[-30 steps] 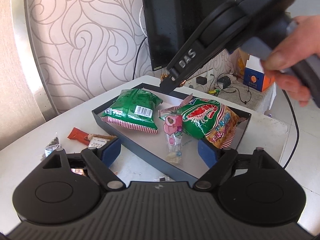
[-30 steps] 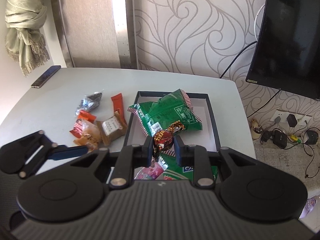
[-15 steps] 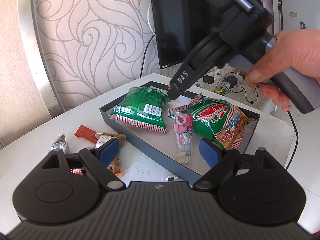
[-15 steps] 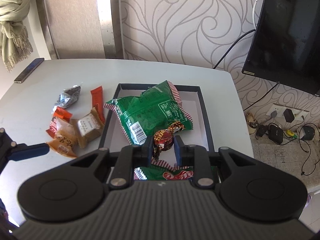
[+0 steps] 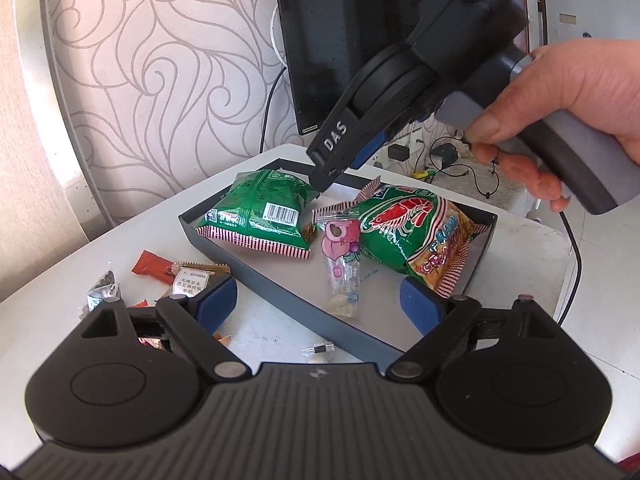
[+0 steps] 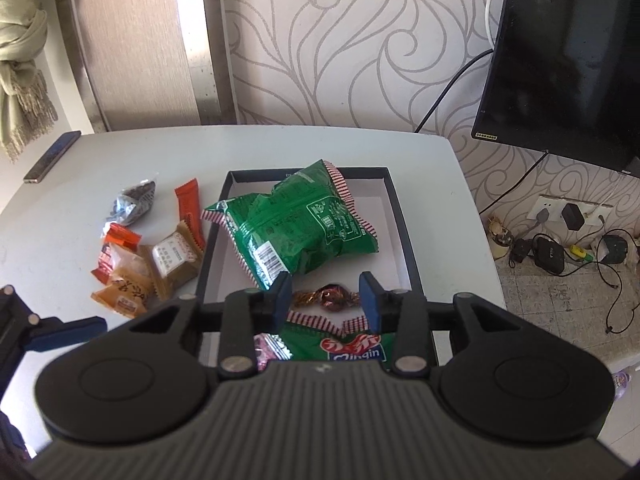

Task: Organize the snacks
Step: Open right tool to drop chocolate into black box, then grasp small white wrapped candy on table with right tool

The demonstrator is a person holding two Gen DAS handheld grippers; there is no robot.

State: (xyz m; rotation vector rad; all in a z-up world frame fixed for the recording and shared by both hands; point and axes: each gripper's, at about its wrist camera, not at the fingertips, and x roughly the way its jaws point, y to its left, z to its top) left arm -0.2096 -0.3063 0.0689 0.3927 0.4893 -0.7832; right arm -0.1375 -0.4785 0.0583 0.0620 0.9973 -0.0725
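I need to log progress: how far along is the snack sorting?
Done: two green bags, a pink packet and a wrapped candy lie in the tray. In hand: nothing; right gripper open over the candy, left gripper open. Left: small packets on the table.

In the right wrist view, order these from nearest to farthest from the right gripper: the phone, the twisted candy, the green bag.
1. Twisted candy, in the tray between the open fingers.
2. Green bag, just beyond it.
3. Phone, at the table's far left edge.
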